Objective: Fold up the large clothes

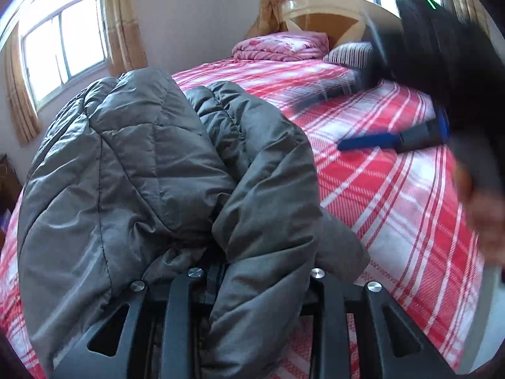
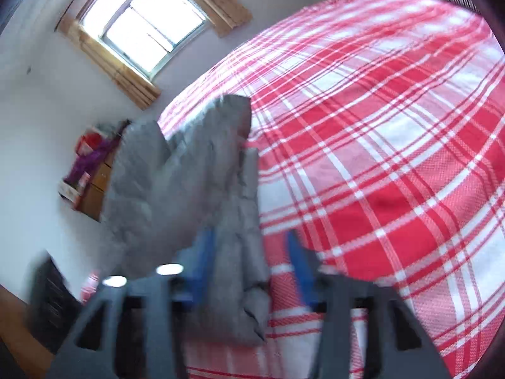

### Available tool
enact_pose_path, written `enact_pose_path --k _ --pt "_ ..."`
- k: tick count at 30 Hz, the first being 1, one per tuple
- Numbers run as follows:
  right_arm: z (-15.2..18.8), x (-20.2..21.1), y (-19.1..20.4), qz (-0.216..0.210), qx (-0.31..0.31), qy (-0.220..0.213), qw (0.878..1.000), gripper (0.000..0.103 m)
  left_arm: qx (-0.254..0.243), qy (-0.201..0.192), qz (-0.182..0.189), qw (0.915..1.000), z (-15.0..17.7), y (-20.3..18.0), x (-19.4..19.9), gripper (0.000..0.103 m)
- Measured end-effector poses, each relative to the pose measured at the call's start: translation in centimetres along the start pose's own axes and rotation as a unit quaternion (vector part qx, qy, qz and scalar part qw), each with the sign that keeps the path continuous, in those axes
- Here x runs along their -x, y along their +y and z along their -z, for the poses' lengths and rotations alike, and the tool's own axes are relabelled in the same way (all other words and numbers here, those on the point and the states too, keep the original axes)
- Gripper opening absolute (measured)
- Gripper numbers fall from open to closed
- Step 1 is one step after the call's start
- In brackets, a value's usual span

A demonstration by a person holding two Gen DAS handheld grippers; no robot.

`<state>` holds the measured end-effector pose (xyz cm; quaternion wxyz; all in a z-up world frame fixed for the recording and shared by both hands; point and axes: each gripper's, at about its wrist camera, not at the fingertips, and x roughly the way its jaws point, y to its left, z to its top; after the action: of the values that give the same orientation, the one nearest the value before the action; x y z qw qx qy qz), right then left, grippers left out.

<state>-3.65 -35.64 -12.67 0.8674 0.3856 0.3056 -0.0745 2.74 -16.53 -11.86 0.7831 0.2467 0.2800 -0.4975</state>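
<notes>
From the left wrist, the grey quilted jacket is bunched up high over the near left of the bed, whose sheet is a red and white plaid. The left gripper is clamped on a fold of that jacket; the cloth spills over and hides its fingertips. On the right, blurred, the right gripper shows one blue finger above the sheet, with a hand behind it. Far off lie a folded pink quilt and a striped pillow by the headboard. No writing can be read.

From the right wrist, the right gripper has its blue jaws apart; a strip of the jacket hangs between them, unpressed. A wooden cabinet at far left carries red and purple items too blurred to name.
</notes>
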Motion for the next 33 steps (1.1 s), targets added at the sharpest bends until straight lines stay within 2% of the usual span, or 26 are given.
enact_pose_path --k 2,3,8,11,13,15,17,20,23,25,28,29,31,32,33 --pt "-1.4 -0.4 0.6 -0.046 -0.007 0.007 0.999 0.085 -0.013 0.001 -0.007 0.9999 0.1 -0.5 -0.3 0.03" --pt "-2.1 -1.5 1.7 -0.052 -0.007 0.012 0.999 0.085 -0.016 0.002 -0.011 0.9998 0.4 -0.7 -0.3 0.03" --pt "-6.1 -5.9 5.5 -0.022 0.056 0.063 0.996 0.085 -0.015 -0.003 -0.008 0.9999 0.6 -1.4 -0.5 0.03" --pt "-6.4 -9.0 8.4 -0.041 0.099 0.114 0.988 0.085 -0.018 -0.009 -0.009 0.9998 1.5 -0.7 0.2 0.03" --pt "-6.0 -10.6 10.8 -0.053 0.149 0.133 0.978 0.075 -0.023 -0.01 -0.016 0.9995 1.5 -0.7 0.6 0.032" --pt "-5.7 -11.8 11.9 -0.065 0.184 0.139 0.971 0.033 -0.016 -0.012 -0.02 0.9996 1.8 -0.2 1.8 0.033" --pt "-5.8 -12.2 11.4 -0.119 0.161 0.153 0.968 0.021 -0.009 -0.018 -0.012 0.9997 2.3 0.6 3.7 0.033" --pt "-6.1 -12.4 9.3 -0.199 0.116 0.154 0.961 0.018 -0.033 -0.023 -0.019 0.999 4.0 1.5 7.2 0.033" --pt "-5.5 -14.8 5.4 -0.25 0.029 0.186 0.95 0.016 -0.049 -0.026 0.006 0.9984 5.4 2.2 10.9 0.033" --pt "-5.0 -16.0 3.2 -0.277 -0.02 0.193 0.941 0.015 -0.047 -0.028 0.033 0.998 5.8 3.1 13.0 0.035" --pt "-4.6 -16.7 0.8 -0.298 -0.067 0.183 0.935 0.011 -0.006 -0.031 0.078 0.9965 6.1 5.9 15.5 0.038" --pt "-4.5 -16.7 0.5 -0.298 -0.068 0.181 0.935 0.011 0.025 -0.038 0.095 0.9944 5.9 7.8 16.5 0.039" --pt "-4.5 -16.4 0.2 -0.288 -0.058 0.178 0.939 0.011 0.095 -0.065 0.126 0.9853 5.4 11.8 17.8 0.043" --pt "-4.0 -15.6 0.5 -0.281 -0.051 0.178 0.942 0.011 0.154 -0.086 0.133 0.9753 5.1 14.5 18.2 0.046" --pt "-4.0 -14.8 0.6 -0.271 -0.041 0.177 0.945 0.011 0.187 -0.094 0.128 0.9695 4.8 16.1 18.2 0.06"
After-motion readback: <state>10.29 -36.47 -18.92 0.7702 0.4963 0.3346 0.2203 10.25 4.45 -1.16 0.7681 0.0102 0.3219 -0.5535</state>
